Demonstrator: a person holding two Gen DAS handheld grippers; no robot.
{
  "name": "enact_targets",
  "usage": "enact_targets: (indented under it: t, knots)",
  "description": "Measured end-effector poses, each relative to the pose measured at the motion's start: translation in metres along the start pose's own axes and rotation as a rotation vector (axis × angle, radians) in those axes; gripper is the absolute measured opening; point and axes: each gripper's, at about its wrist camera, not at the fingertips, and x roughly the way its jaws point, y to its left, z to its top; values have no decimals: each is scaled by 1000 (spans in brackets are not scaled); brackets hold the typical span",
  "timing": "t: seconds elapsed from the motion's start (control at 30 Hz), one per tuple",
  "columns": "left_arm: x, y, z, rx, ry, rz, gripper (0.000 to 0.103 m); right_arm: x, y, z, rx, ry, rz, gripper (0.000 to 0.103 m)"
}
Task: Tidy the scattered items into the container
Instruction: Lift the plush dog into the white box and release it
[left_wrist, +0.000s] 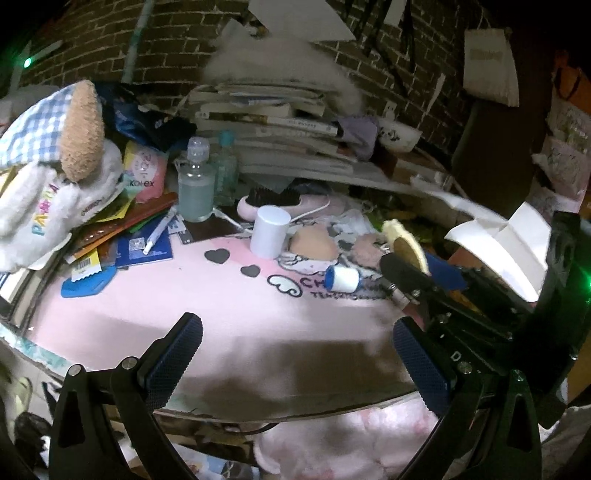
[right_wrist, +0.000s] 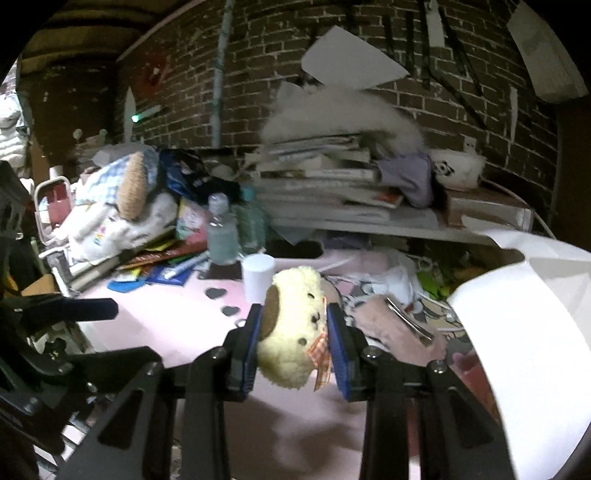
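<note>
In the right wrist view my right gripper (right_wrist: 293, 312) is shut on a small yellow plush dog (right_wrist: 295, 332) with a brown ear and a checked bow, held above the pink mat (right_wrist: 166, 317). The white container (right_wrist: 517, 314) stands close on the right. From the left wrist view the same plush (left_wrist: 404, 240) sticks up out of the right gripper (left_wrist: 406, 266), beside the white container (left_wrist: 517, 243). My left gripper (left_wrist: 295, 325) hangs open over the mat's near edge with nothing between its fingers. A white cylinder (left_wrist: 269, 230), a blue-capped white spool (left_wrist: 343, 278) and a peach puff (left_wrist: 314, 245) lie on the mat.
A large plush toy (left_wrist: 55, 177) on loose cards and packets fills the left side. Two clear bottles (left_wrist: 195, 184) and a pink brush (left_wrist: 273, 201) stand behind the mat. A stack of books (left_wrist: 280, 122) sits on a shelf against the brick wall. A pink clip (right_wrist: 402, 325) lies near the container.
</note>
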Motion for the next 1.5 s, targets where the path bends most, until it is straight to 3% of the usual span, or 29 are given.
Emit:
enact_targets:
  t: [0.07, 0.33, 0.57, 0.77, 0.93, 1.07, 1.27, 1.5]
  knots:
    - [-9, 1, 3, -18, -19, -33, 103, -4, 3, 4, 6, -7, 29, 31]
    - [-38, -7, 18, -7, -99, -43, 103, -29, 20, 26, -24, -98, 64, 30]
    - [-31, -31, 29, 33, -90, -58, 103, -55, -18, 48, -39, -86, 35, 31]
    - [-7, -55, 32, 71, -27, -39, 103, -73, -91, 65, -3, 63, 24, 31]
    - [8, -60, 32, 75, 3, 31, 103, -88, -147, 66, -9, 195, -65, 31]
    - [21, -61, 33, 61, 51, 71, 103, -87, -185, 64, 20, 312, -87, 31]
    - [32, -67, 33, 98, 74, 78, 103, -66, -214, 47, 10, 474, -115, 31]
    - [39, -72, 37, 99, 89, 35, 103, -51, -221, 36, 30, 574, -122, 38]
